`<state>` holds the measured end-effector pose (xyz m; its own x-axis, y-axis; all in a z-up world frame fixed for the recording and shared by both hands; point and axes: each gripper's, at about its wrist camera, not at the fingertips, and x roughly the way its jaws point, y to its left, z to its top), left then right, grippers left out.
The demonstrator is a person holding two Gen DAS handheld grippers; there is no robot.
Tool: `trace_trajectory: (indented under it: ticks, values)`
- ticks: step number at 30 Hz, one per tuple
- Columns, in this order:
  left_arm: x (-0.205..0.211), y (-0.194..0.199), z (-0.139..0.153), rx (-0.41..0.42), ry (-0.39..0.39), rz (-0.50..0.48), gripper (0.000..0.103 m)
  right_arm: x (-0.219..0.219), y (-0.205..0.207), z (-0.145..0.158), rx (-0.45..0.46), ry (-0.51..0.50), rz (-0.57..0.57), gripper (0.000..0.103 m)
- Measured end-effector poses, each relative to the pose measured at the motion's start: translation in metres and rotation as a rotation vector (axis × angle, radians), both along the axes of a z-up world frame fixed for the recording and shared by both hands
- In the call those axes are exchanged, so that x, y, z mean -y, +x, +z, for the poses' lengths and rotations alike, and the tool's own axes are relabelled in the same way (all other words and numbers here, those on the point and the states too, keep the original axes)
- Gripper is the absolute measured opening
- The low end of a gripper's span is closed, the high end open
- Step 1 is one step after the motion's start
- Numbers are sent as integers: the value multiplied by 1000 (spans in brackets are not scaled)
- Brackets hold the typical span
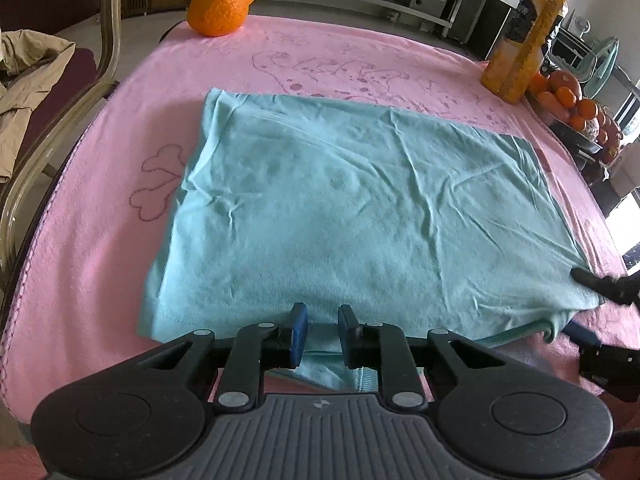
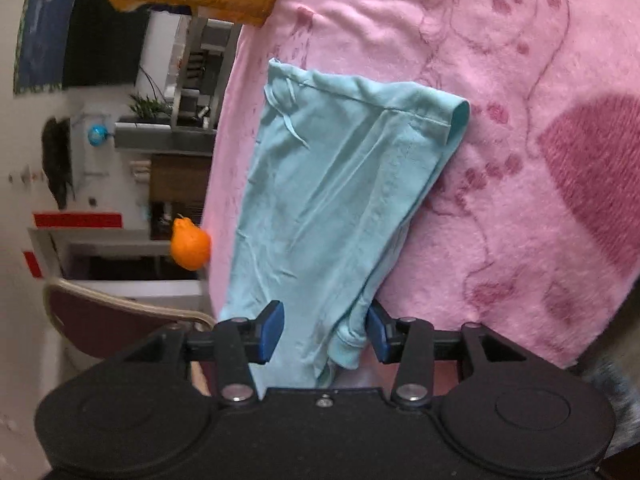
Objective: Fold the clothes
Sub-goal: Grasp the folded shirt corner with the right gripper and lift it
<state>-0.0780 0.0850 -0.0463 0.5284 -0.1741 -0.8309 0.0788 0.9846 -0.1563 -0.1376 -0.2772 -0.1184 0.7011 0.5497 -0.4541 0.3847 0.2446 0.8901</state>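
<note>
A: Biggest first?

B: Pink blanket (image 1: 120, 200) with a drawn pattern, spread under and all around both grippers.

A: And on top of it?

B: Teal garment (image 1: 360, 200), folded into a wrinkled rectangle. Lies flat directly ahead of the left gripper (image 1: 323, 332), near edge reaching in between its jaws. Stretches away ahead of the right gripper (image 2: 326, 332) too, with a bunched hem corner between that one's jaws.

A: Left gripper clenched or released?

B: Hard to call. Blue pads (image 1: 299, 328) close together with teal cloth filling the gap, but no telling whether pressing on it or merely straddling the edge.

A: Right gripper?

B: Released. Jaws well apart, one pad clear of the cloth, the other just beside the rolled hem, nothing pinched.

A: Beyond the cloth?

B: Chair (image 1: 60, 120) off to the left of the left gripper, past the blanket's edge, with a beige jacket (image 1: 28, 80) on the seat. Tall bottle of orange drink (image 1: 524, 32) far ahead and to the right, standing upright at the blanket's far corner. Knobbly orange (image 1: 218, 8) far ahead and to the left, on the far edge, well apart from the garment.
</note>
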Motion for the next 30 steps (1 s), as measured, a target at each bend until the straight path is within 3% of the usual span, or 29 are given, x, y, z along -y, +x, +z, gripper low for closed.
trace_trajectory:
  ticks: [4, 6, 8, 13, 15, 19, 22, 25, 28, 30]
  values:
    - [0, 0, 0, -1, 2, -1, 19, 8, -7, -4, 7, -6, -174, 35]
    - [-1, 1, 0, -4, -4, 4, 19, 2, -1, -1, 14, -40, -95, 35]
    - [-2, 1, 0, -6, -6, 5, 19, -3, 3, -3, 17, -6, -39, 35]
    - [-3, 1, 0, -9, -11, 5, 19, 13, -3, 5, 23, -130, -209, 35]
    - [-2, 1, 0, -11, -10, 6, 19, 16, -6, 3, 21, -102, -197, 35]
    - [-1, 1, 0, -9, -4, 3, 19, 9, 10, -10, 30, 27, -53, 36]
    - [-3, 1, -1, -11, -11, 4, 19, 17, 8, -3, 33, -88, -169, 36]
    - [-2, 1, 0, -14, -8, 4, 19, 29, 1, -3, 33, -87, -267, 37]
    - [-1, 1, 0, -13, 3, -1, 19, 21, 9, -5, 44, -46, -174, 37]
    - [-2, 0, 0, -13, 1, -4, 19, 14, 16, -5, 51, -87, -154, 39]
